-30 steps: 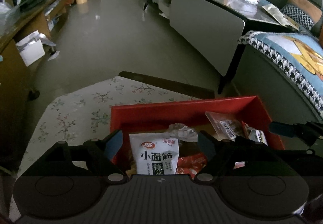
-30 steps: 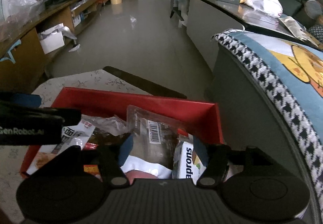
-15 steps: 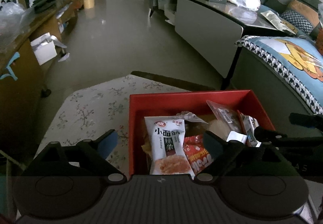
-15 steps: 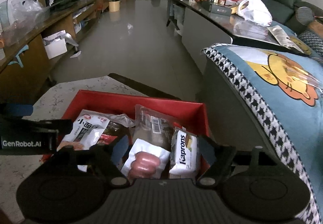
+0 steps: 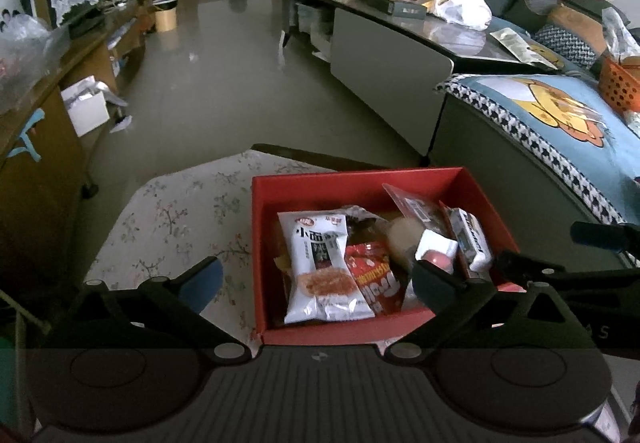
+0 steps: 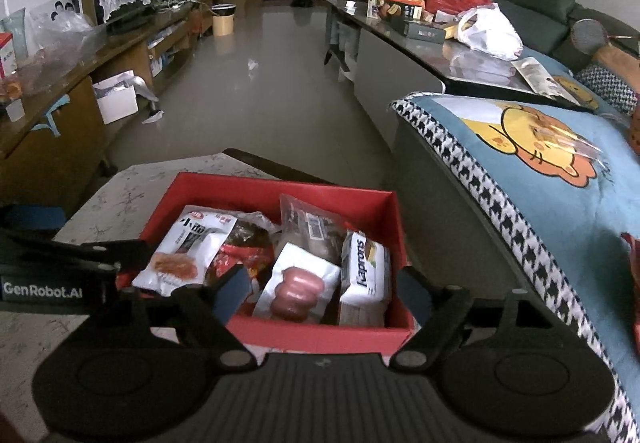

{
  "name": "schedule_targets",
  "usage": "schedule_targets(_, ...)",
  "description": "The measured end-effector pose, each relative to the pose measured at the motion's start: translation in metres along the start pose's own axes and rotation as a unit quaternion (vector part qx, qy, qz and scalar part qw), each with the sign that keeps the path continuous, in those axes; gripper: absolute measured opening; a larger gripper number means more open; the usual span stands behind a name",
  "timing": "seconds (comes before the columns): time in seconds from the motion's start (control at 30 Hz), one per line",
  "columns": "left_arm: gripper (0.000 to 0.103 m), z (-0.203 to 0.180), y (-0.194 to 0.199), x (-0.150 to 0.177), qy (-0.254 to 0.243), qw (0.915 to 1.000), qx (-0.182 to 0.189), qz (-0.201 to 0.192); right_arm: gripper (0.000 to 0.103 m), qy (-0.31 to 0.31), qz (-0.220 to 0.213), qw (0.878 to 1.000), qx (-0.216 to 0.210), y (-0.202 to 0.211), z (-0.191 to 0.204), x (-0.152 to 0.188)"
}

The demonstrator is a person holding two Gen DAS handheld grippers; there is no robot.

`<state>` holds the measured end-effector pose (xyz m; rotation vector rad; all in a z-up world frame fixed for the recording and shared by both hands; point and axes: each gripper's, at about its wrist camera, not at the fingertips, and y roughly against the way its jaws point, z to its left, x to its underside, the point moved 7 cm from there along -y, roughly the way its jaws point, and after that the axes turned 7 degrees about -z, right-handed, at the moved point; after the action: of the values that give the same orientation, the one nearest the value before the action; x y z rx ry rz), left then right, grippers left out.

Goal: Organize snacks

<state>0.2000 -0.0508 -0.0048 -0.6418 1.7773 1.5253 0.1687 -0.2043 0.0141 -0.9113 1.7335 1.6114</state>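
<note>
snacks lay packed in the red box [image 5: 360, 179] on the floral tablecloth [image 5: 172, 211]: white noodle packet [image 5: 320, 263], sausage pack [image 6: 296, 287], kaprons pack [image 6: 366, 271]. left gripper [image 5: 316, 279] and right gripper [image 6: 324, 289] hung above the near rim, jaws opening with nothing gripped, probably because the filling was finished.

Dim indoor light throughout; daylight from the far end of the room glares off the polished floor [image 5: 224, 55]. Fisheye distortion bends the edges and blackens the corners. Near foreground is dark; focus is fairly sharp.
</note>
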Motion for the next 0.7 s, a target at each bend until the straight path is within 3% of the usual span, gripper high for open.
schedule_targets(0.7, 0.103, -0.005, 0.044, 0.053, -0.016, 0.9996, 0.014, 0.018, 0.09, -0.004, 0.027, 0.999, 0.019, 0.05, 0.015, 0.06)
